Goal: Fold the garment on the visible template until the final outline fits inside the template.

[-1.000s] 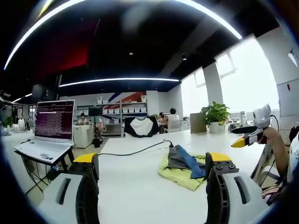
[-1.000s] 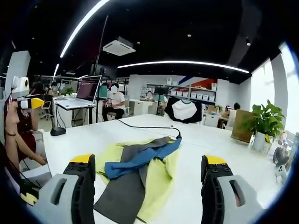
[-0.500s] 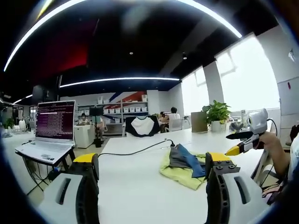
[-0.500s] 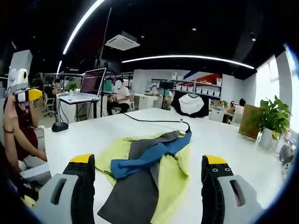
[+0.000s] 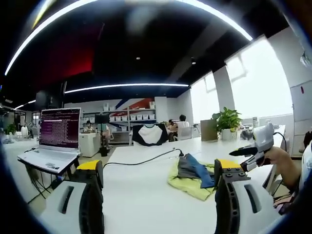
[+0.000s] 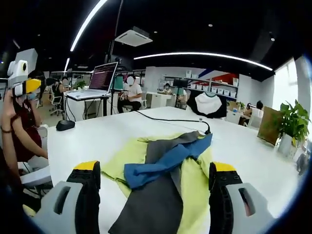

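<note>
Right gripper view: the right gripper [image 6: 151, 195] hangs above the near part of the white table [image 6: 87, 141], jaws spread apart with nothing between them. Bare tabletop runs to the left, as far as the table's left edge, and to the right of the cloth. The garment pile [image 6: 165, 175], a yellow-green piece under a grey piece and a blue piece, lies directly ahead, its near end reaching down between the two jaws. A black cable [image 6: 165, 119] crosses the far tabletop and ends at the pile's far tip. At left, a person's hand holds the left gripper [image 6: 22, 78] raised, well apart from the cloth. Beyond stand an open laptop [image 6: 100, 80] and a potted plant [image 6: 292, 122].

Left gripper view: the left gripper [image 5: 158, 195] is likewise open and empty over bare table [image 5: 146, 195]; the pile [image 5: 192, 175] lies ahead, just beside its right jaw. The right gripper [image 5: 253, 151] appears beyond the pile.
</note>
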A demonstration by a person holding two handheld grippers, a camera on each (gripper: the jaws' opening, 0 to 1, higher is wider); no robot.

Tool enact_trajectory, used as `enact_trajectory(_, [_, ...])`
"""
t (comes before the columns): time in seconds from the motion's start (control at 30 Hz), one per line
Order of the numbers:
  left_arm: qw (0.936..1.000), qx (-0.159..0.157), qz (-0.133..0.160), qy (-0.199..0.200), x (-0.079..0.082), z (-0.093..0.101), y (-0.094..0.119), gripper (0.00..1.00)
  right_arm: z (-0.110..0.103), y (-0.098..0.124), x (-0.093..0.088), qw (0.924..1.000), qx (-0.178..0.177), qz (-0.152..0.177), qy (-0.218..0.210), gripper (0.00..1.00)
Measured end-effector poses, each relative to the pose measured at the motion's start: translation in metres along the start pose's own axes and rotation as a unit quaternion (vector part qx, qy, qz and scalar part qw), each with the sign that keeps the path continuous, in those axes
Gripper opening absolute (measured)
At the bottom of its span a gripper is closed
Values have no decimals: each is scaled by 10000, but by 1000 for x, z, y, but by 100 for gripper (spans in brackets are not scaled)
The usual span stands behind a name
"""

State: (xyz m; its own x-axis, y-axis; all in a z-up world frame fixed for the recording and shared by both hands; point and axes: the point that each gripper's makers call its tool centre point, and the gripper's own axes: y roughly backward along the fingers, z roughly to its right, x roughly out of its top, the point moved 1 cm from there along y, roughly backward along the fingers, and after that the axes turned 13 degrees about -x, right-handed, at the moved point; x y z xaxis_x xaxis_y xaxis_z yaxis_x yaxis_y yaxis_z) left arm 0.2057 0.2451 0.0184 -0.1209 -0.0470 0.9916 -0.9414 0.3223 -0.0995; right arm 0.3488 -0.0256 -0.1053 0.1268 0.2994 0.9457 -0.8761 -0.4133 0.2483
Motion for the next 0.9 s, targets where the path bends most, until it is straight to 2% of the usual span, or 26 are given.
enact_trajectory(0.1, [9999, 17, -37, -107, 1, 1, 2, 99, -3, -5, -5, 10000, 26, -34, 11, 91])
enact_trajectory(0.13, [9999, 3, -33, -136, 1, 2, 2, 99, 2, -6, -5, 9994, -137, 53, 305, 91])
enact_trajectory(0.2, [9999, -29, -17, -143, 2, 3, 2, 99, 5, -8, -8, 9989, -317, -43, 344, 90])
enact_trajectory(0.4, [9998, -149, -157, -48, -5, 6, -2, 99, -4, -15, -12, 9996, -95, -203, 143, 87])
enact_trajectory(0.67, [9988, -476, -116, -4, -4, 20, -8, 100, -16, -22, -21, 9992, 104, -359, 118, 82])
enact_trajectory(0.83, [9985, -513, -36, 192, -4, 19, -8, 100, -20, -29, -22, 9994, 149, -287, 156, 79])
enact_trajectory(0.9, [9982, -557, 14, 215, -3, 21, -7, 100, -22, -31, -19, 9997, 175, -176, -61, 73])
